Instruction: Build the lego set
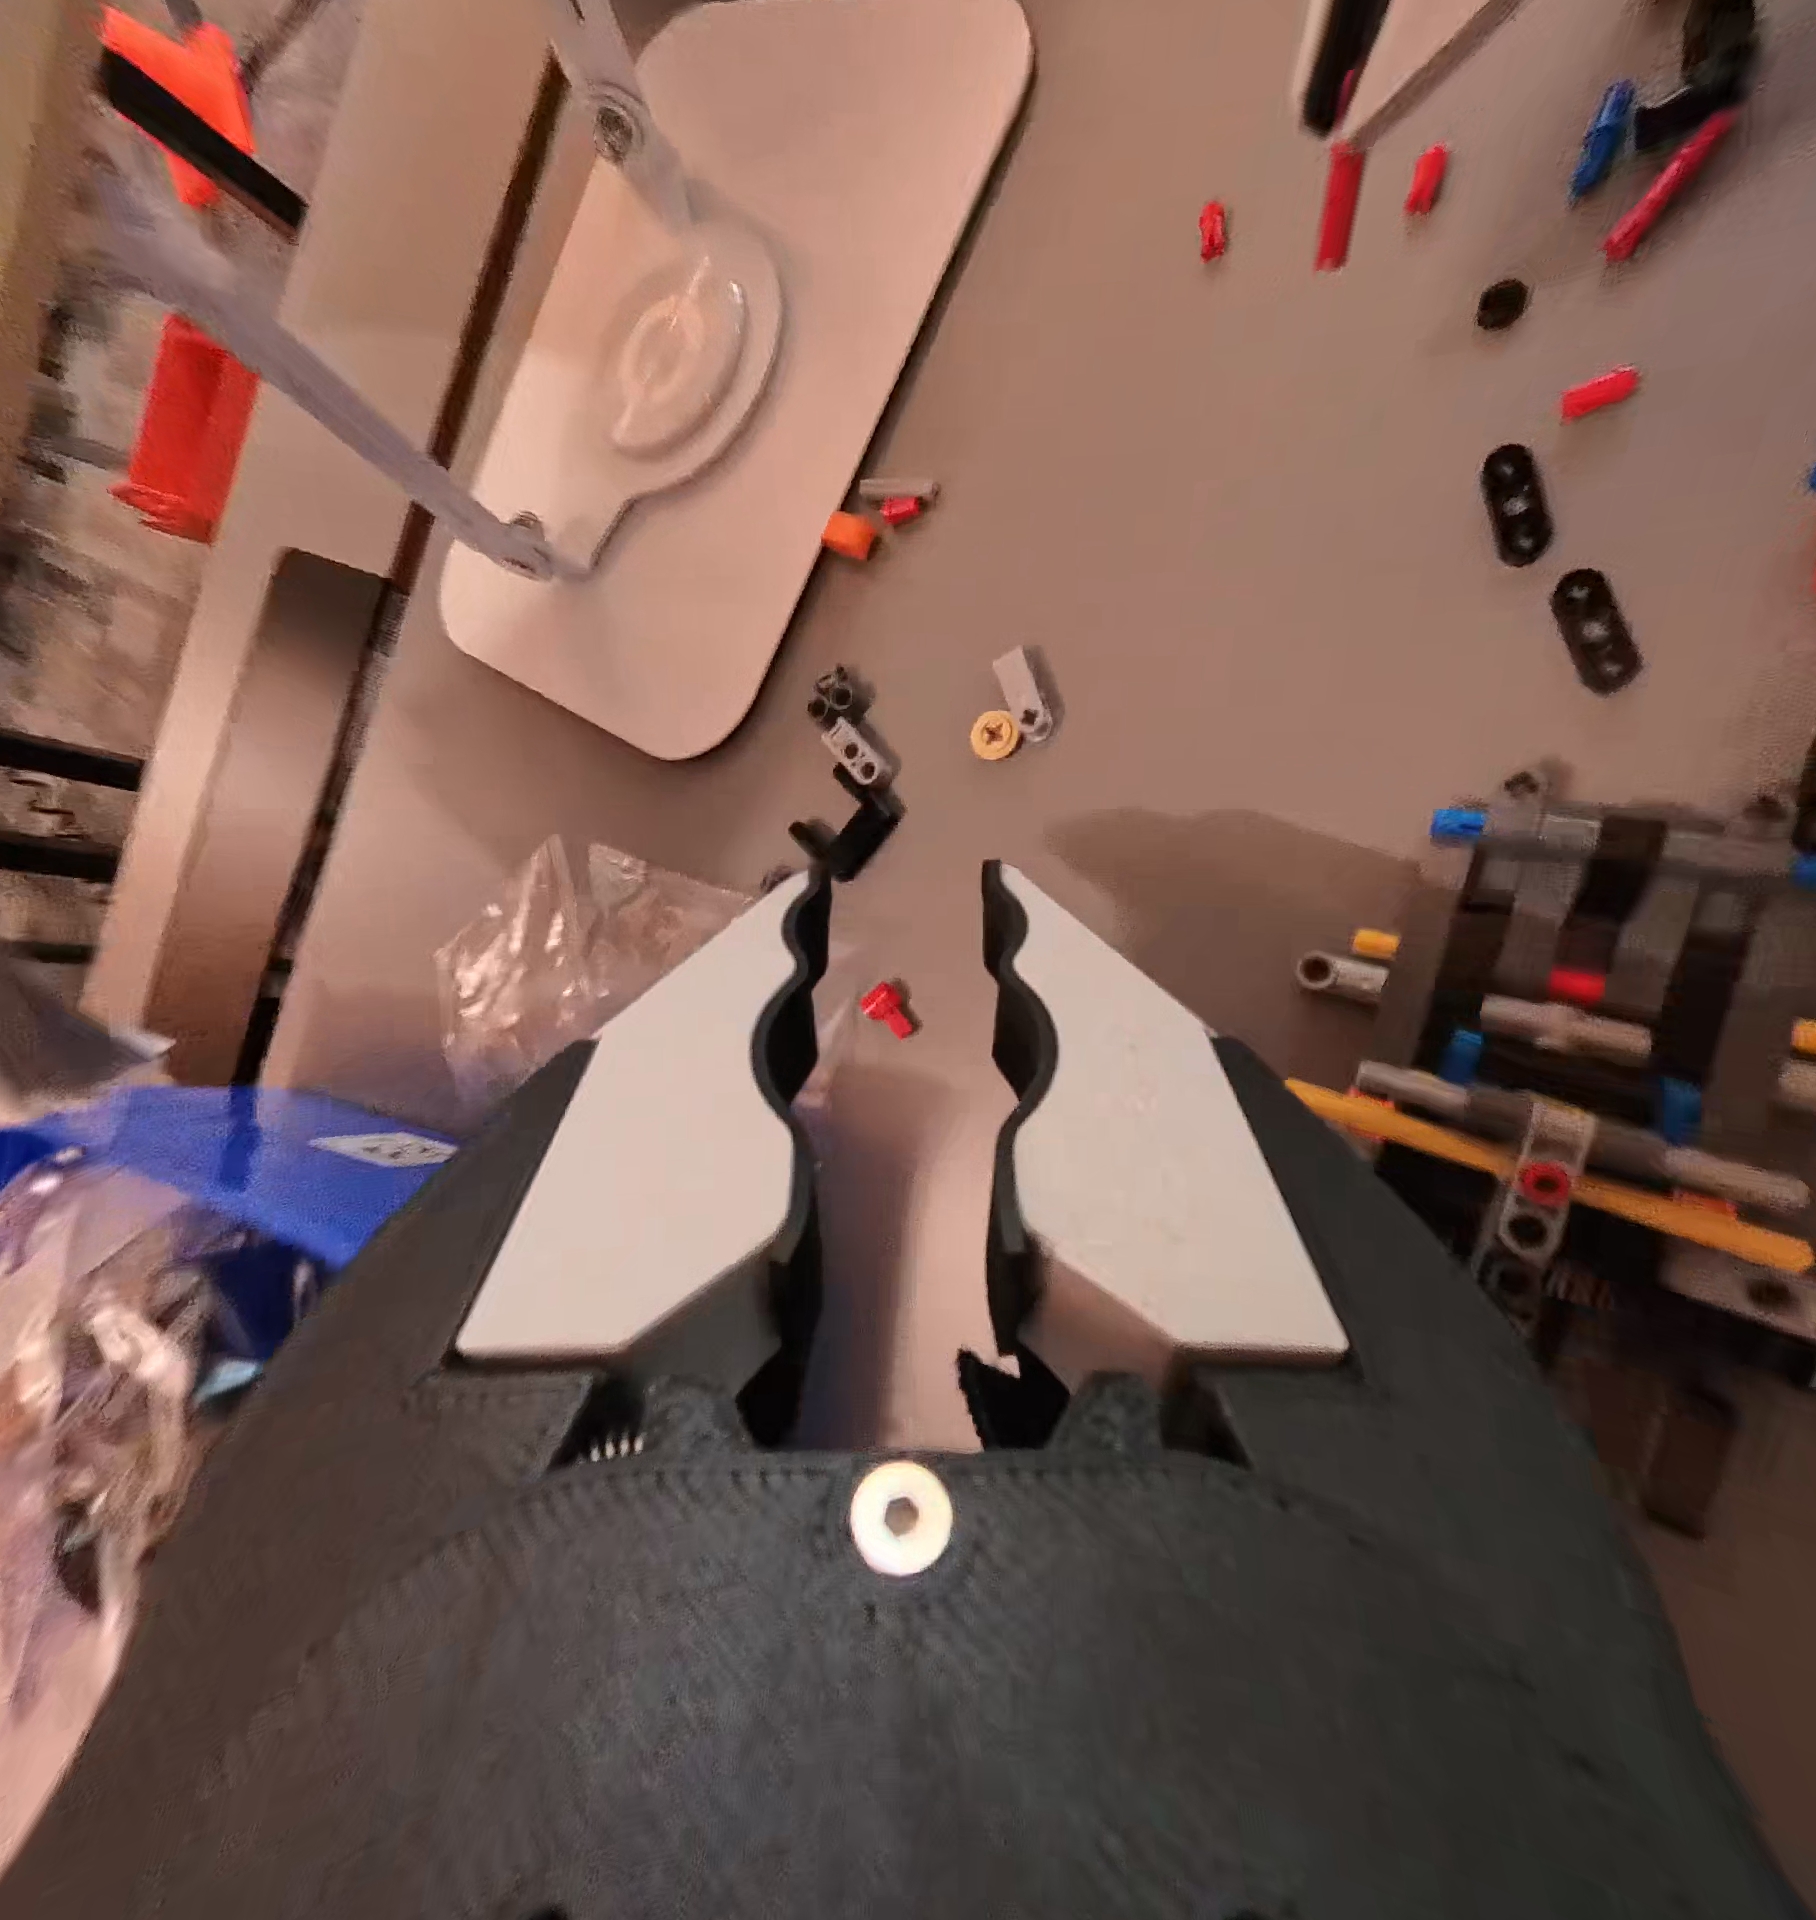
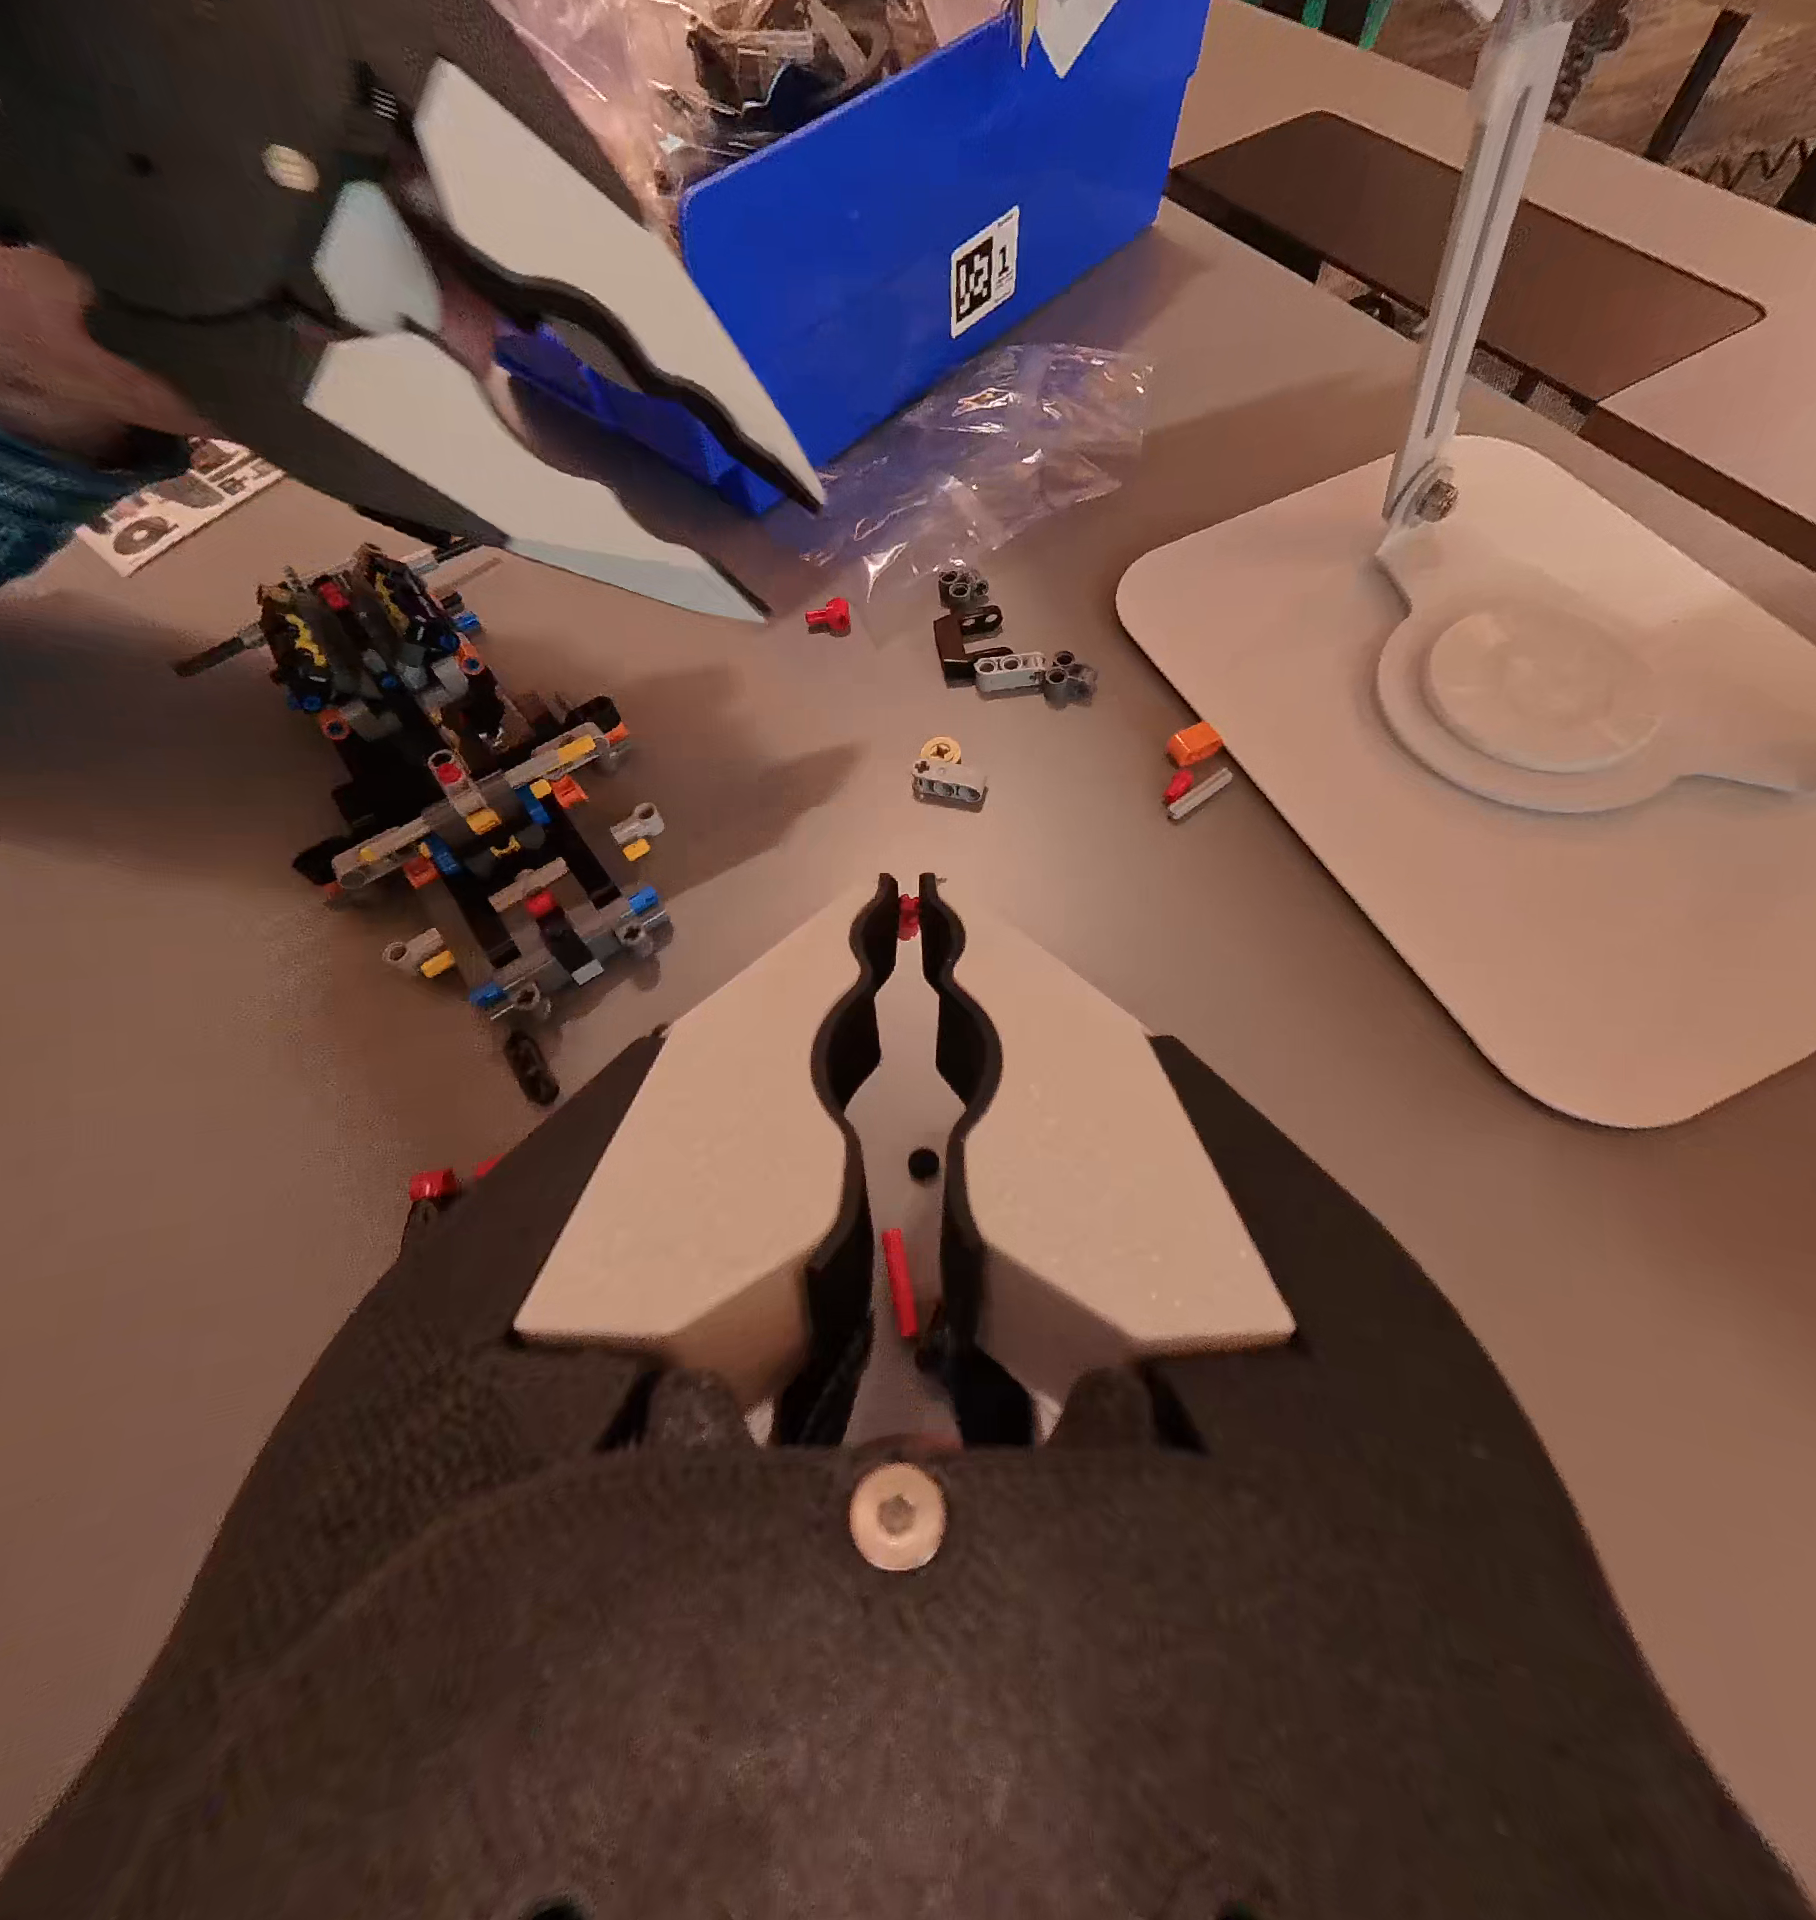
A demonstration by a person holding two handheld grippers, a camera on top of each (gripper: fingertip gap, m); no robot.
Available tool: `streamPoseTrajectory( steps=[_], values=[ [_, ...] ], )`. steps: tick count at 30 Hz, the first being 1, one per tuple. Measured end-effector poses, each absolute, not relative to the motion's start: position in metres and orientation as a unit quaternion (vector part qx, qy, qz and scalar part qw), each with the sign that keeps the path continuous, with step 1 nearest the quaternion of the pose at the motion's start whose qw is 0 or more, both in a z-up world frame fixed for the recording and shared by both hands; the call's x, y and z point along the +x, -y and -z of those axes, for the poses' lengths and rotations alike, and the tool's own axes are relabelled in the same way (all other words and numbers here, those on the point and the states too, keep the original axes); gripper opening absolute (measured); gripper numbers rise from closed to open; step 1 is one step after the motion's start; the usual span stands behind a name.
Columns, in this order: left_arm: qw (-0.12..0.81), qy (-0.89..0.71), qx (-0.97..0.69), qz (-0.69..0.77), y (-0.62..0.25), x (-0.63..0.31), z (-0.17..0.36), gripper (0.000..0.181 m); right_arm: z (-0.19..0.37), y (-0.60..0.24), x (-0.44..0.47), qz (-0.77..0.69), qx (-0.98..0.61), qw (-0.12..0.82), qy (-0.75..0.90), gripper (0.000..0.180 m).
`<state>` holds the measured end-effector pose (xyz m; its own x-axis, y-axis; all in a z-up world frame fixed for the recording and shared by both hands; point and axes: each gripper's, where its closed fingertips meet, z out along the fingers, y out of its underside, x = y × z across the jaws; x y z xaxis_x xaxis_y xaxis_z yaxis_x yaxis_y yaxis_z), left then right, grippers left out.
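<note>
Nearby, a crumpled clear plastic bag [image 2: 987,457] and blue cardboard box [image 2: 925,218] crowd the tabletop [image 2: 1091,1039] edge; left tongs [image 1: 906,883] hover apart over a small red pin [image 1: 888,1008], right tongs [image 2: 909,894] clamp a tiny red peg [image 2: 909,914].

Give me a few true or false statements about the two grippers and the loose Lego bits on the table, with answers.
1. The right gripper pinches a small red piece. True.
2. The left gripper is shut on a black piece. False: its jaws are apart, empty.
3. A red peg lies on the table under the left gripper. True.
4. The half-built model sits on the white stand base. False: it stands on the table, apart.
</note>
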<state>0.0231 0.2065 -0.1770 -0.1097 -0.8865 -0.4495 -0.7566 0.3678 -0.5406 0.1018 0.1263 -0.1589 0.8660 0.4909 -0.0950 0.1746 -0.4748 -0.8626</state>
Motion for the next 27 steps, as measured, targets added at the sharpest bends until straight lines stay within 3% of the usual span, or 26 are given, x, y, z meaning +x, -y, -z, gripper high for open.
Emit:
streamPoseTrajectory(
  steps=[1,9,13,22,27],
  values=[
    [0.353,-0.743,-0.562,0.087,-0.207,0.028,0.183,0.03,0.158,-0.122,0.103,-0.167,-0.84,0.476,0.2,0.0],
    [0.281,-0.752,-0.595,0.036,-0.233,0.052,0.223,0.036,0.161,-0.085,0.138,-0.15,-0.851,0.476,0.166,0.0],
    [0.251,-0.735,-0.624,0.088,-0.23,0.057,0.228,0.021,0.163,-0.069,0.158,-0.141,-0.856,0.474,0.152,0.0],
    [0.183,-0.731,-0.637,0.162,-0.191,0.05,0.227,0.022,0.169,-0.053,0.172,-0.152,-0.853,0.478,0.146,0.0],
    [0.216,-0.724,-0.645,0.117,-0.203,0.034,0.22,0.037,0.169,-0.048,0.173,-0.157,-0.847,0.486,0.145,0.0]
  ],
)
